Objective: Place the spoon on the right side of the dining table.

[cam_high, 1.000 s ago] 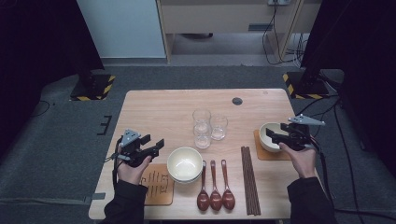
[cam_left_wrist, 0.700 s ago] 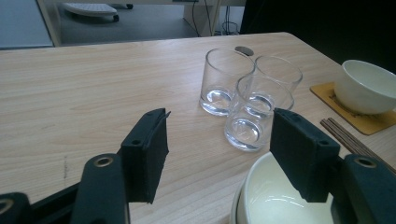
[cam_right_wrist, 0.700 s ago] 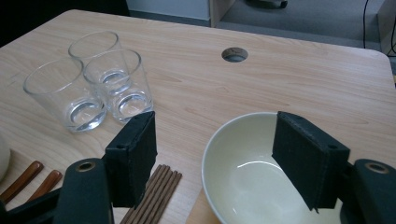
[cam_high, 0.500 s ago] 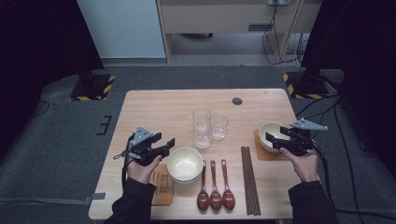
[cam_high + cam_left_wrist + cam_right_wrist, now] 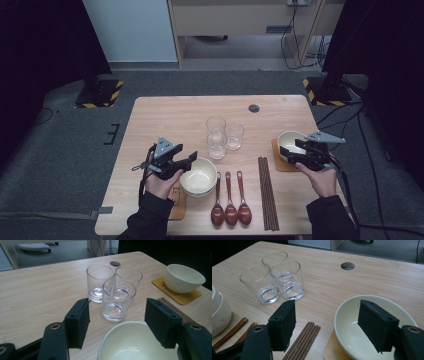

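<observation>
A stack of cream bowls [image 5: 199, 176] sits at the table's front left, partly over a wooden coaster [image 5: 177, 202]. My left gripper [image 5: 190, 159] is at the stack's left rim, and its jaws stand apart. In the left gripper view the top bowl [image 5: 135, 345] lies just below and between the two pads, which do not touch it. A single cream bowl [image 5: 289, 142] rests on another coaster [image 5: 281, 161] at the right. My right gripper [image 5: 296, 151] is open astride that bowl's [image 5: 372, 322] near rim, with one pad over the inside and the other outside.
Three empty glasses [image 5: 220, 135] stand grouped at mid-table. Three brown spoons [image 5: 230, 200] and a bundle of dark chopsticks [image 5: 267, 192] lie along the front edge. A cable hole [image 5: 254, 108] is at the back. Dark floor surrounds the table.
My left gripper has moved right, from the table's left part up to the stacked bowls. The right gripper has stayed at its bowl.
</observation>
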Tool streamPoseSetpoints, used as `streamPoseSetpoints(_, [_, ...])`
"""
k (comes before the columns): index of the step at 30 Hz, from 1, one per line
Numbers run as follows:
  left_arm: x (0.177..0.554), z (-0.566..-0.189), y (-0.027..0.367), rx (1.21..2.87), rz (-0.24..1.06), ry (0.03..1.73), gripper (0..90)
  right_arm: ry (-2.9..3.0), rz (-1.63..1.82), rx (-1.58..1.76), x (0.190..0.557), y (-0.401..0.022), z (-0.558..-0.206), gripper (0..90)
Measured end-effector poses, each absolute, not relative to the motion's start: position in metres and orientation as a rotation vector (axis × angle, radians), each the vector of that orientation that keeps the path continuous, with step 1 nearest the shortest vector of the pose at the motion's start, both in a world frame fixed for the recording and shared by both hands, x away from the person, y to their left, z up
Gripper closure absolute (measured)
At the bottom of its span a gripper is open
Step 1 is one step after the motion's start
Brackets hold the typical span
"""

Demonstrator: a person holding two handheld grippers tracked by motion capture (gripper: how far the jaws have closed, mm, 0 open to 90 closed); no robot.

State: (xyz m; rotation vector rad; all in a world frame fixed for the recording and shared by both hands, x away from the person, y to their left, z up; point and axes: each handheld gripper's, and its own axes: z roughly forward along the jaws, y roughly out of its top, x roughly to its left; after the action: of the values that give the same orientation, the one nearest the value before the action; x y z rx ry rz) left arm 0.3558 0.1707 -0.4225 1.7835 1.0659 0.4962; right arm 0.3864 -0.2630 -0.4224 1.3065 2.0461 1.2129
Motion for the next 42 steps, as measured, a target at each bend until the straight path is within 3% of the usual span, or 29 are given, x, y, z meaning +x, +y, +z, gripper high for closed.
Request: streamPoseSetpoints(42, [0.335,-0.436,0.124,1.848,0.413,0.964,41.0,2.123,1.257,1.257,0.381,-0.232,-0.427,31.0])
